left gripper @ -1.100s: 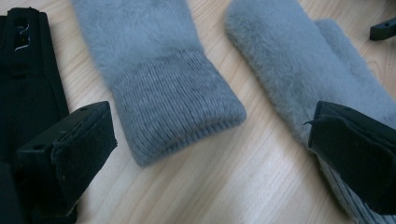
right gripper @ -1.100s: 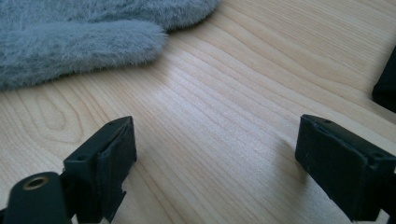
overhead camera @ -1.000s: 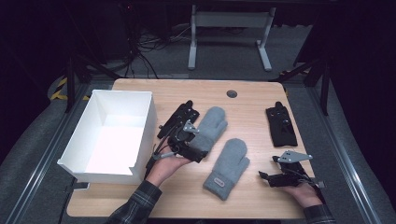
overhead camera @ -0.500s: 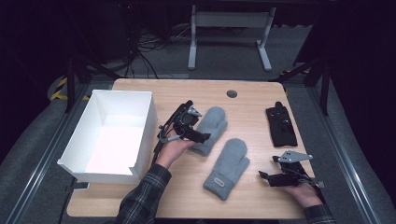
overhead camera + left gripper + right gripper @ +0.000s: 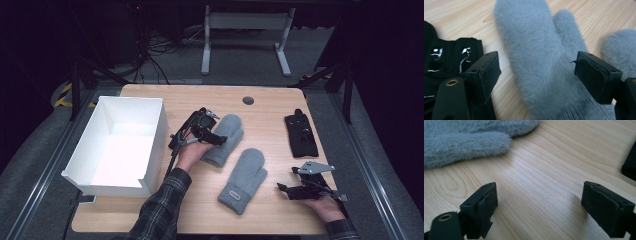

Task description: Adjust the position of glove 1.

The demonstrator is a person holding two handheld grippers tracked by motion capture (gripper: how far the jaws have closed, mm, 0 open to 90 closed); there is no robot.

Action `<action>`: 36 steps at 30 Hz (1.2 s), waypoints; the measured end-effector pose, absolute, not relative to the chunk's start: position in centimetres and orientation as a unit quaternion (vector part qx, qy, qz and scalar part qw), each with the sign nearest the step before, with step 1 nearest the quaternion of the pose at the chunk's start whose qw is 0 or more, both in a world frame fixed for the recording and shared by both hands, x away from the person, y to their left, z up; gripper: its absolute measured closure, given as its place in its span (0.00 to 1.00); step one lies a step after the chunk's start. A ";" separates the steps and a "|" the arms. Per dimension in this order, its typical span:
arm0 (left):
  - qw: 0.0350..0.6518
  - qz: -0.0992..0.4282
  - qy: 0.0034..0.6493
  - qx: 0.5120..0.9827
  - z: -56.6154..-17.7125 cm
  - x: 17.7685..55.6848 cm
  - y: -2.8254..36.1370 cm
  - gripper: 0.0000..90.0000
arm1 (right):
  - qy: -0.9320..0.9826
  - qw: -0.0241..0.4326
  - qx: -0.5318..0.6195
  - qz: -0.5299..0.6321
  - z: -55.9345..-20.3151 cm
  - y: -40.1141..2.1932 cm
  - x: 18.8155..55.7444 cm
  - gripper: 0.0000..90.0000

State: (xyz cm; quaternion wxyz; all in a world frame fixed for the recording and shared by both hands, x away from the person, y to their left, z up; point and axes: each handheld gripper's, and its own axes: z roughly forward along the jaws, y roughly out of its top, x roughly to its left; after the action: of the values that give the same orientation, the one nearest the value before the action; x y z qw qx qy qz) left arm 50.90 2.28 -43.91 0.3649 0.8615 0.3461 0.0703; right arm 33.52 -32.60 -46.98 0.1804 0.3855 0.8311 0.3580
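Observation:
Two grey fuzzy mittens lie mid-table: the far mitten [image 5: 226,136] and the near mitten [image 5: 244,179]. My left gripper [image 5: 214,134] hovers low over the far mitten. Its jaws stand open on either side of the mitten [image 5: 536,47] just above the ribbed cuff, apart from the fleece. The other mitten [image 5: 621,47] shows at the right there, and a black glove [image 5: 446,56] with white print at the left. My right gripper [image 5: 295,189] rests open at the front right, with bare wood between its jaws. The near mitten [image 5: 471,141] lies ahead of it.
A white open box [image 5: 150,135] stands at the table's left side. A black glove [image 5: 300,135] lies at the right, and its edge [image 5: 630,162] shows in the right gripper view. A round grommet hole [image 5: 248,100] sits near the far edge.
My left hand and gripper have slid a little farther along the far mitten. The right gripper and both mittens have stayed put.

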 end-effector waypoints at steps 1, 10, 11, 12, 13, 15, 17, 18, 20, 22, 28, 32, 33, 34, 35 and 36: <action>0.362 0.074 0.346 0.862 -44.1 51.0 2.2 0.23 | 0.831 0.181 0.386 0.358 -47.0 -32.6 33.5 0.16; 0.344 0.075 0.334 0.874 -45.0 51.0 1.5 0.33 | 0.831 0.181 0.386 0.358 -47.0 -32.6 33.5 0.16; 0.342 0.074 0.331 0.876 -45.1 51.0 1.4 0.35 | 0.831 0.181 0.386 0.358 -47.0 -32.6 33.5 0.15; 0.344 0.069 0.331 0.876 -45.2 51.0 1.4 0.38 | 0.831 0.181 0.385 0.357 -47.0 -32.6 33.5 0.15; 0.344 0.065 0.333 0.875 -45.3 51.1 1.4 0.40 | 0.831 0.182 0.385 0.357 -47.0 -32.6 33.5 0.15; 0.347 0.054 0.334 0.875 -45.3 51.1 1.5 0.43 | 0.832 0.181 0.385 0.357 -47.0 -32.6 33.5 0.15; 0.349 0.044 0.331 0.876 -45.4 51.1 1.5 0.50 | 0.831 0.182 0.385 0.357 -47.0 -32.6 33.5 0.15; 0.349 0.043 0.330 0.876 -45.4 51.1 1.5 0.53 | 0.831 0.182 0.385 0.357 -47.0 -32.6 33.5 0.15; 0.349 0.042 0.328 0.877 -45.4 51.1 1.5 0.56 | 0.832 0.181 0.385 0.357 -47.0 -32.6 33.5 0.15; 0.350 0.032 0.330 0.876 -45.4 51.1 1.6 0.64 | 0.831 0.181 0.385 0.357 -47.0 -32.6 33.5 0.16; 0.353 0.026 0.327 0.876 -45.2 51.0 1.6 0.83 | 0.832 0.181 0.385 0.357 -47.0 -32.6 33.5 0.16; 0.366 0.010 0.332 0.869 -44.7 51.0 2.0 0.87 | 0.831 0.181 0.385 0.357 -47.0 -32.6 33.6 0.16; 0.368 0.006 0.335 0.867 -44.6 51.0 2.1 0.87 | 0.831 0.181 0.385 0.357 -47.0 -32.6 33.6 0.16; 0.370 0.001 0.336 0.866 -44.5 50.9 2.2 0.87 | 0.831 0.180 0.386 0.358 -47.0 -32.6 33.6 0.16; 0.369 -0.001 0.336 0.866 -44.4 50.9 2.2 0.87 | 0.831 0.180 0.385 0.357 -47.0 -32.6 33.6 0.16; 0.368 -0.004 0.336 0.867 -44.3 50.8 2.3 0.88 | 0.831 0.181 0.385 0.358 -47.0 -32.6 33.6 0.16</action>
State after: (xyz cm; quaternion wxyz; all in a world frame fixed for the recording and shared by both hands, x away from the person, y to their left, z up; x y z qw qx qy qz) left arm 50.76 2.29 -44.33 0.3678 0.8672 0.3356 -0.0039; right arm 33.55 -32.61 -46.97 0.1805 0.3854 0.8313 0.3575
